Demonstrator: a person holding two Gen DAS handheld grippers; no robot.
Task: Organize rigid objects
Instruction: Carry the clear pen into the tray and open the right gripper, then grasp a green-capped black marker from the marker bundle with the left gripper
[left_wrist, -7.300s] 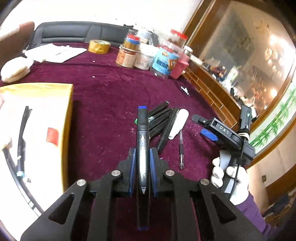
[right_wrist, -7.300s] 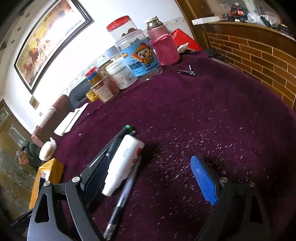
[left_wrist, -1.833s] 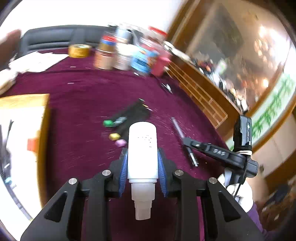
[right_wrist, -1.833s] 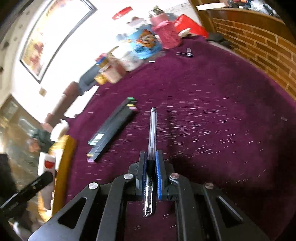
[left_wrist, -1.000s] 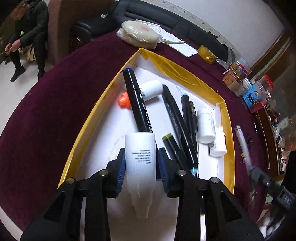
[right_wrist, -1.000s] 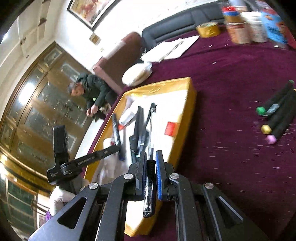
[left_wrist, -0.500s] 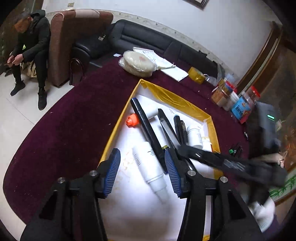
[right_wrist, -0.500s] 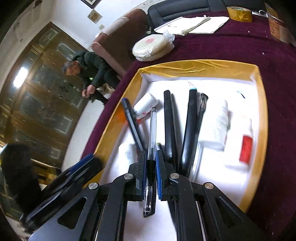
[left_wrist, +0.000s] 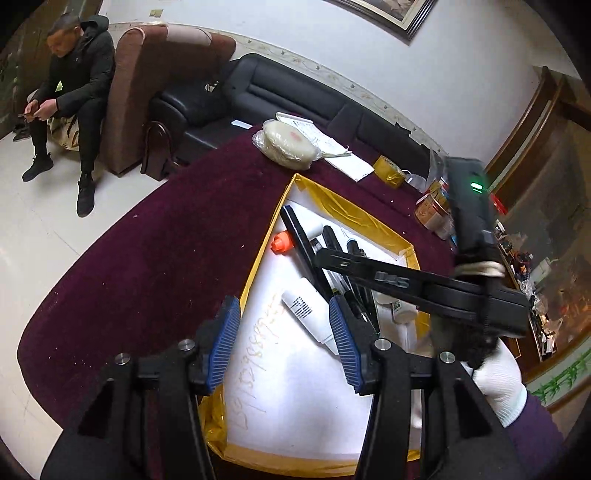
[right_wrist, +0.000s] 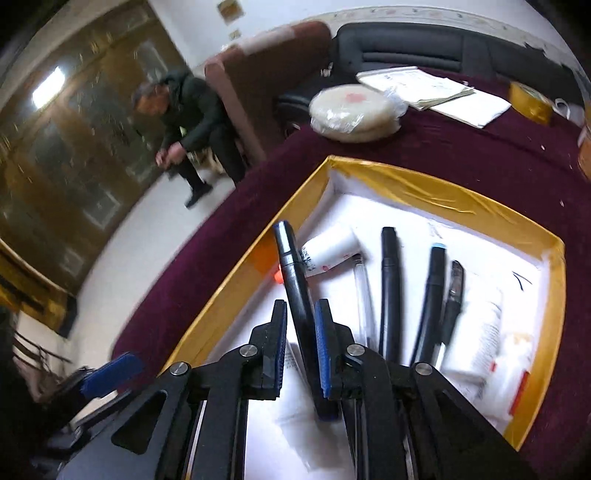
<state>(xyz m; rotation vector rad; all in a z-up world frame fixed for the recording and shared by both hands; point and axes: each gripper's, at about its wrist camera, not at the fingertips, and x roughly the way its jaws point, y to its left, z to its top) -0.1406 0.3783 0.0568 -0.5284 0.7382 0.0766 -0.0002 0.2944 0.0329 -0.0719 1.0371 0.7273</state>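
Observation:
A yellow-rimmed box (left_wrist: 321, 195) with a white floor sits on the purple table. My left gripper (left_wrist: 284, 347) hovers open above its near end. The white bottle (left_wrist: 306, 314) lies loose on the box floor below, touching neither pad. My right gripper (right_wrist: 300, 345) is over the box (right_wrist: 406, 184) with its jaws opening a little and nothing pressed between the pads. A clear pen (right_wrist: 361, 291) lies on the floor just right of them. A black marker (right_wrist: 293, 280) lying in the box shows through the gap. In the left wrist view the right gripper (left_wrist: 325, 258) reaches across the box.
More black markers (right_wrist: 389, 288) and white bottles (right_wrist: 480, 332) fill the box's right side. A bagged round white pack (left_wrist: 286, 144), papers (left_wrist: 343, 162), a yellow tape roll (left_wrist: 391, 171) and jars (left_wrist: 432, 210) stand beyond. A person (left_wrist: 70, 85) sits off the table's left edge.
The left gripper opened, left the white bottle in the box and drew back. The right gripper came over the box, its jaws parted, and the clear pen now lies on the box floor.

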